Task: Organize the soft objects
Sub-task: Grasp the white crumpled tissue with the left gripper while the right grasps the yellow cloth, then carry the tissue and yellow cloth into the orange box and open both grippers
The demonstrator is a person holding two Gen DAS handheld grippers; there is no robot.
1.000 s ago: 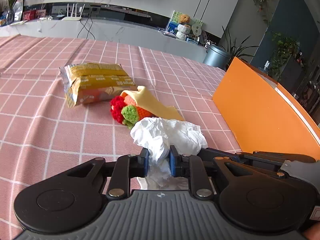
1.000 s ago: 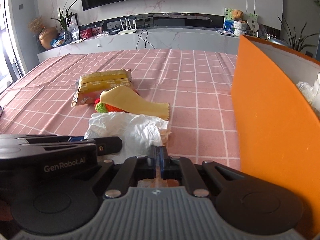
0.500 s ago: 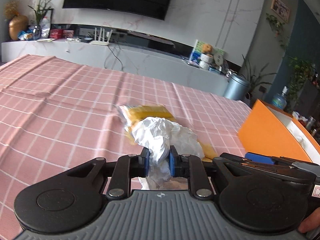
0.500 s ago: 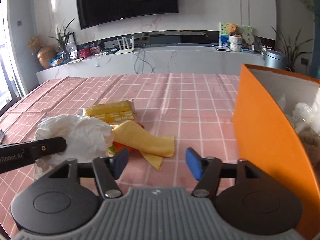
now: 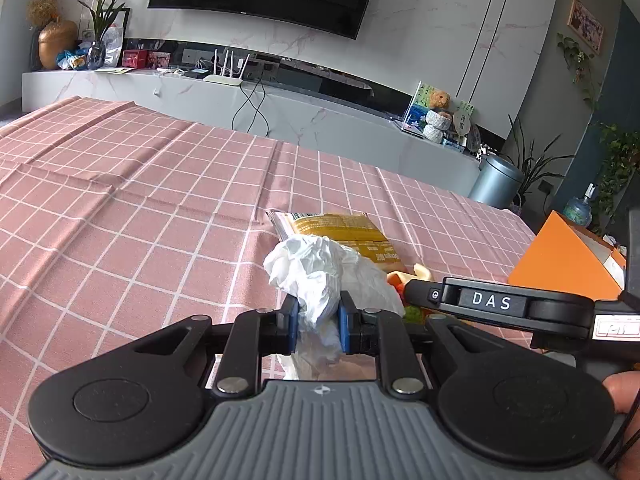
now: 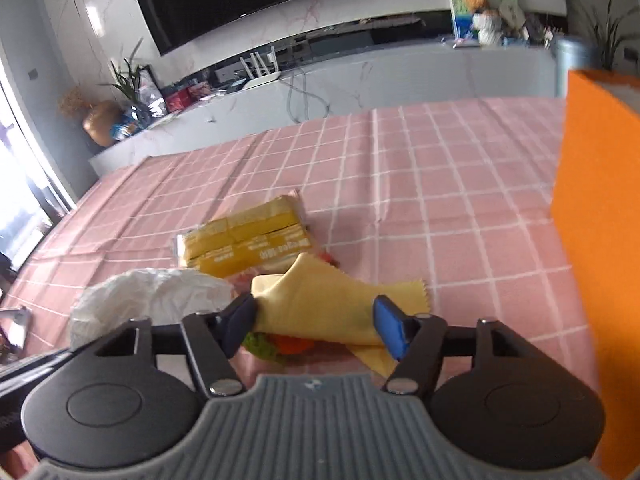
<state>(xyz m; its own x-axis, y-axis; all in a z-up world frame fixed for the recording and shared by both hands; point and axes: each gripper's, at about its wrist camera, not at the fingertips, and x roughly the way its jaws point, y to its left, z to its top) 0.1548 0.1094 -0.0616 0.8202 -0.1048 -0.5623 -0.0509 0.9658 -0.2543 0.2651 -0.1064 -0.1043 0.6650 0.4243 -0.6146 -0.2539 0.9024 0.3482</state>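
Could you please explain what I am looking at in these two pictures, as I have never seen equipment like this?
There is no robot: a person holds a two-finger gripper in each hand, each with a camera looking along its fingers. One picture is from the left gripper, which is shut on a crumpled white tissue. The other is from the right gripper, whose jaws have just been closing a little yet stand open around a yellow cloth, not pressing it. On the pink checked tablecloth also lie a yellow snack packet and a crocheted toy. An orange box stands on the right.
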